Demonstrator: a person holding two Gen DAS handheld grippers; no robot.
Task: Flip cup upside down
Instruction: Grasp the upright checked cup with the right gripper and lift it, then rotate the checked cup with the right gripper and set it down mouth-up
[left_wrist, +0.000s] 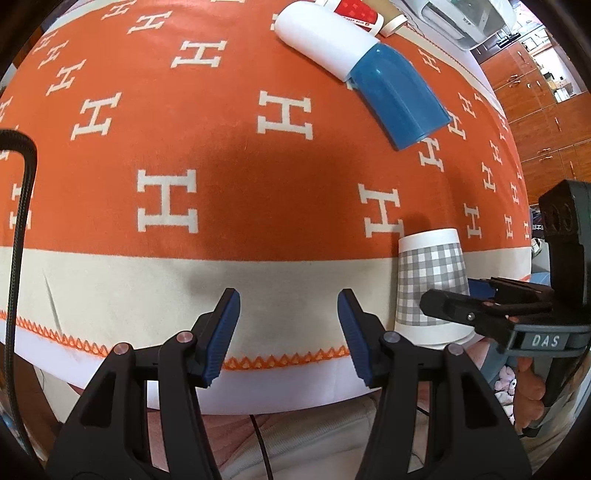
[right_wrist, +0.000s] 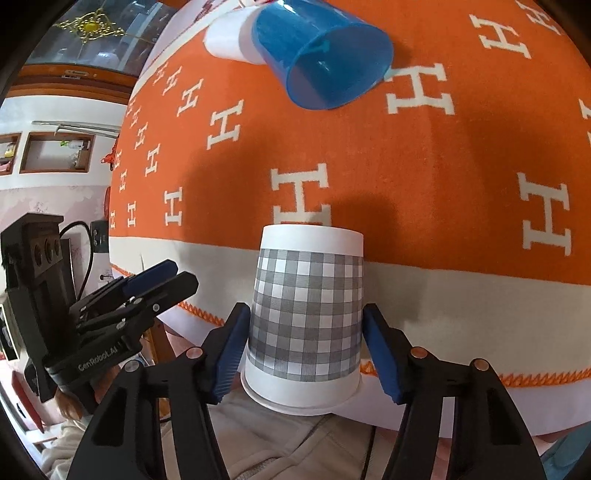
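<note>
A grey-checked white paper cup (right_wrist: 306, 314) stands upside down, rim down, at the near edge of the table. My right gripper (right_wrist: 306, 343) has its blue pads on both sides of the cup and is shut on it. The cup also shows in the left wrist view (left_wrist: 430, 284), with the right gripper (left_wrist: 461, 306) around it from the right. My left gripper (left_wrist: 288, 332) is open and empty, over the cream border of the cloth, to the left of the cup. The left gripper shows at the left of the right wrist view (right_wrist: 159, 280).
An orange tablecloth (left_wrist: 229, 140) with white H marks covers the table. A blue plastic cup (left_wrist: 399, 99) lies on its side against a white cylinder (left_wrist: 325, 40) at the far side. A red-and-white container (left_wrist: 354, 14) lies behind them. The table's near edge is just under the grippers.
</note>
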